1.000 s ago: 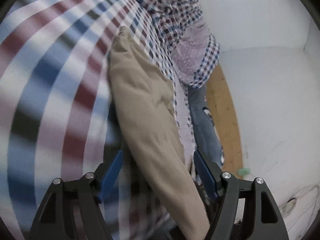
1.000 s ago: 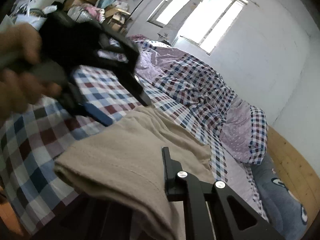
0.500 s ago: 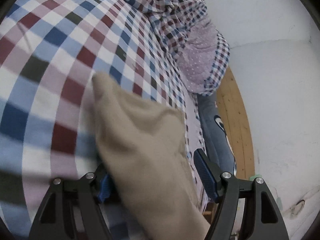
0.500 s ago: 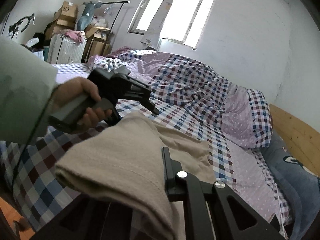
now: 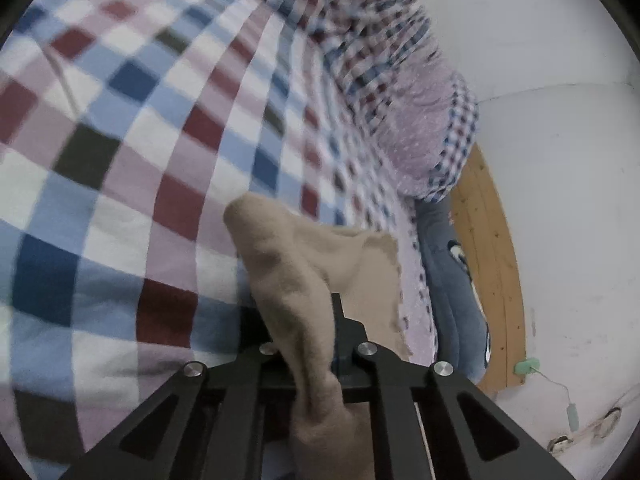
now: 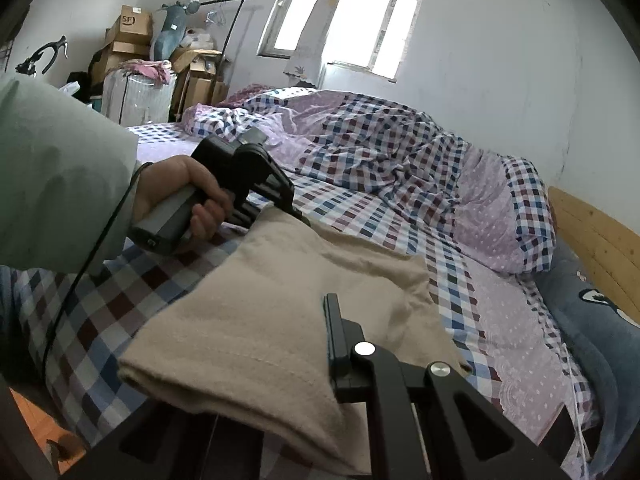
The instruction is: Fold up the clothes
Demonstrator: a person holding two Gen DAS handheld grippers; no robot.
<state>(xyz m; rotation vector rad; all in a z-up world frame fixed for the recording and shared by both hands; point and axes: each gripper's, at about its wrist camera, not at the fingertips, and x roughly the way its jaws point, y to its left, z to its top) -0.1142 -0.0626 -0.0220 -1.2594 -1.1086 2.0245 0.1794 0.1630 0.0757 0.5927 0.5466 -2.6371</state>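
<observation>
- The beige garment [image 6: 280,312] lies part-folded on the checked bedsheet [image 5: 120,160], near the edge of the bed, with both sets of tongs gripping it.
- The left tongs [image 5: 308,320] are clenched on a bunched ridge of the cloth, which runs back between the fingers and hangs over the frame.
- From the other side the left tongs [image 6: 294,210] show pinching the far corner of the garment, held by a hand [image 6: 180,196] coming out of a pale green sleeve [image 6: 52,176].
- The right tongs [image 6: 316,344] are clamped on the near folded edge; cloth drapes over one finger and hides it, only the other finger [image 6: 334,320] shows.
- A rumpled checked quilt [image 6: 380,152] is heaped toward the wall, and a blue pillow [image 6: 592,320] sits by the wooden headboard [image 6: 600,236].
- Cardboard boxes [image 6: 132,28] are stacked in the far corner under a clothes rail.
</observation>
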